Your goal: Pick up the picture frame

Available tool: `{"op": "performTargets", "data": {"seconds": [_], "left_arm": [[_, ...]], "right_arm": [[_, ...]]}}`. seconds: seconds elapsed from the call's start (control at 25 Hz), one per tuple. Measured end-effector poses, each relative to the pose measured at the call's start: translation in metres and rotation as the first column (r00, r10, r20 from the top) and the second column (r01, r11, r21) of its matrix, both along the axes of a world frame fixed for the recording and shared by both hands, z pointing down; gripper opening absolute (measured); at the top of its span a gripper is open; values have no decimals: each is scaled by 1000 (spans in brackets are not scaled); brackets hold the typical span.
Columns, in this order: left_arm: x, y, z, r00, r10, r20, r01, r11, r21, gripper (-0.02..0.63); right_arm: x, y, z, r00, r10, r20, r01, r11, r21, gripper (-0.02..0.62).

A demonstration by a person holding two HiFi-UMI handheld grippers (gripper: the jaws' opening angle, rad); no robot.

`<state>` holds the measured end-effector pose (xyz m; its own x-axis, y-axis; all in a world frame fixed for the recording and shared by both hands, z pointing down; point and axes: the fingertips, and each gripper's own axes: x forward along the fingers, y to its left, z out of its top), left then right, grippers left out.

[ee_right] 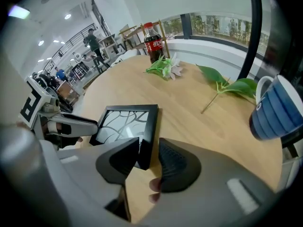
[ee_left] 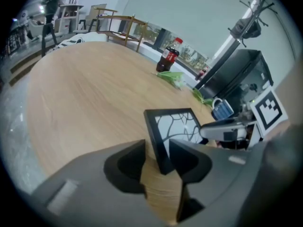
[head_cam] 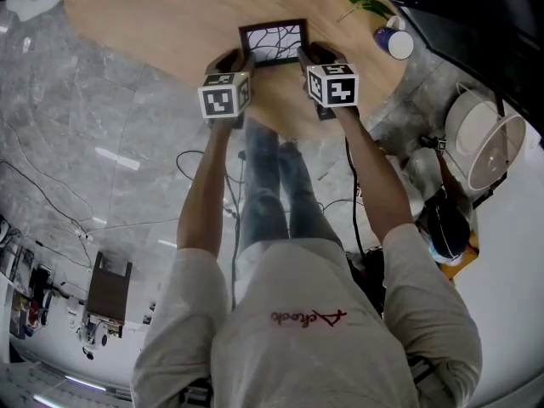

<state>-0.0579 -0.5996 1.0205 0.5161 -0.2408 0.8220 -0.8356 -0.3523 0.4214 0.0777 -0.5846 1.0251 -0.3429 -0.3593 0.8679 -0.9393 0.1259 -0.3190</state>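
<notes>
The picture frame (head_cam: 274, 42) sits near the table (head_cam: 153, 15) edge with the left gripper (ee_left: 157, 149) and right gripper (ee_right: 149, 151) both open around its side edges, so I'd squeeze evenly, then lift straight; only the gripper views show those gaps, the head view doesn't.

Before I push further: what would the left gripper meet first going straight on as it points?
The picture frame: its left edge stands between the open jaws of the left gripper. The table lies just beneath; depth unclear.
</notes>
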Motion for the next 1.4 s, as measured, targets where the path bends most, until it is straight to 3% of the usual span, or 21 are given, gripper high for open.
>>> {"op": "performTargets", "data": {"seconds": [0.4, 0.84, 1.4], "left_arm": [[8, -1, 7, 1000, -14, -8, 14, 1000, 5, 99], [6, -1, 2, 999, -49, 1, 49, 999, 5, 84], [5, 1, -42, 998, -70, -4, 70, 993, 92, 81]], "right_arm": [[-4, 0, 8, 1000, -1, 31, 1, 1000, 0, 93], [-4, -1, 4, 1000, 16, 10, -16, 1000, 4, 81], [-4, 0, -43, 999, 37, -16, -35, 995, 93, 77]]}}
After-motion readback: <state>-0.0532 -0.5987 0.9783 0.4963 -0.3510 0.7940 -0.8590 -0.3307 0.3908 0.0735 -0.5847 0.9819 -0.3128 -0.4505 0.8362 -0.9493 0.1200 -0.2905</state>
